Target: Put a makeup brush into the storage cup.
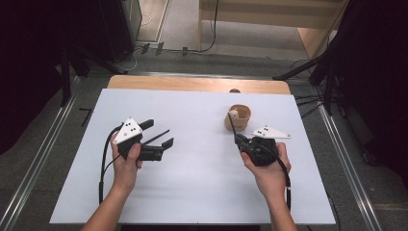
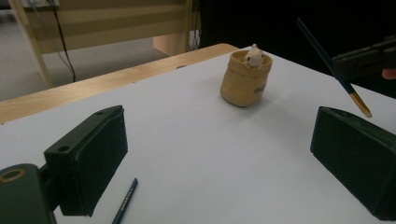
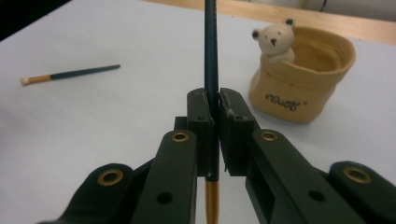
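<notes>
Clamping the slim dark-blue brush (image 3: 211,51) upright, your right gripper (image 3: 212,112) has the tan bear-trimmed ceramic pot (image 3: 303,79) just ahead-right; left gripper (image 2: 219,154) fingers gape, empty.

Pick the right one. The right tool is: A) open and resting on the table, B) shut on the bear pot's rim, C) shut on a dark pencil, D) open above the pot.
C: the right tool has its jaws closed on the dark pencil, beside the bear pot.
</notes>
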Motion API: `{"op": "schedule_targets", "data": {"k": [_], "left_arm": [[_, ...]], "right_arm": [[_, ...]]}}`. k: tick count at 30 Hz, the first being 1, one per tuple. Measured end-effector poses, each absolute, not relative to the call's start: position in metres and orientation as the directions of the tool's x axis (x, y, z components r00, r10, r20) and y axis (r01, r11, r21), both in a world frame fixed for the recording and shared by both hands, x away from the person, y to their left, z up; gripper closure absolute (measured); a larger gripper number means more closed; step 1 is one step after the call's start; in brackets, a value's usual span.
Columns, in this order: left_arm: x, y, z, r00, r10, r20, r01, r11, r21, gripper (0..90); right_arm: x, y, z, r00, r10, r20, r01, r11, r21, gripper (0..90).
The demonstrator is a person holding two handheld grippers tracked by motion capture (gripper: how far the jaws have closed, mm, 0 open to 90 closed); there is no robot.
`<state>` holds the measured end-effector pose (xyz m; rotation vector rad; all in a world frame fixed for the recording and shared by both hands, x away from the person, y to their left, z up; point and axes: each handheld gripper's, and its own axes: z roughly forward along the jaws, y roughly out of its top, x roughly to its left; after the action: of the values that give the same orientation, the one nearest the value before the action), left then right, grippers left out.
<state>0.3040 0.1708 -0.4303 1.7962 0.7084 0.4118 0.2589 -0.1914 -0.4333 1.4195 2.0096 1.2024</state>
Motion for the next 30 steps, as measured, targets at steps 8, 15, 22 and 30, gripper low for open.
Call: {"op": "schedule_targets", "data": {"k": [8,15,22,30], "left_arm": [[0.302,0.168,-0.427,0.794,0.603,-0.076,0.252,-0.212,0.944,6.1],[0.299,0.168,-0.429,0.819,0.567,-0.091,0.256,-0.218,0.942,7.7],[0.297,0.161,-0.43,0.837,0.537,-0.103,0.264,-0.233,0.936,13.6],[0.294,0.151,-0.428,0.866,0.485,-0.124,0.277,-0.258,0.926,21.3]], "right_arm": [[0.255,-0.181,-0.429,-0.455,0.885,0.098,0.475,0.148,0.867,85.4],[0.25,-0.169,-0.428,-0.528,0.849,0.034,0.398,0.212,0.892,85.4],[0.248,-0.161,-0.427,-0.573,0.819,-0.034,0.332,0.27,0.904,85.4],[0.245,-0.149,-0.43,-0.643,0.755,-0.126,0.255,0.366,0.895,85.4]]}}
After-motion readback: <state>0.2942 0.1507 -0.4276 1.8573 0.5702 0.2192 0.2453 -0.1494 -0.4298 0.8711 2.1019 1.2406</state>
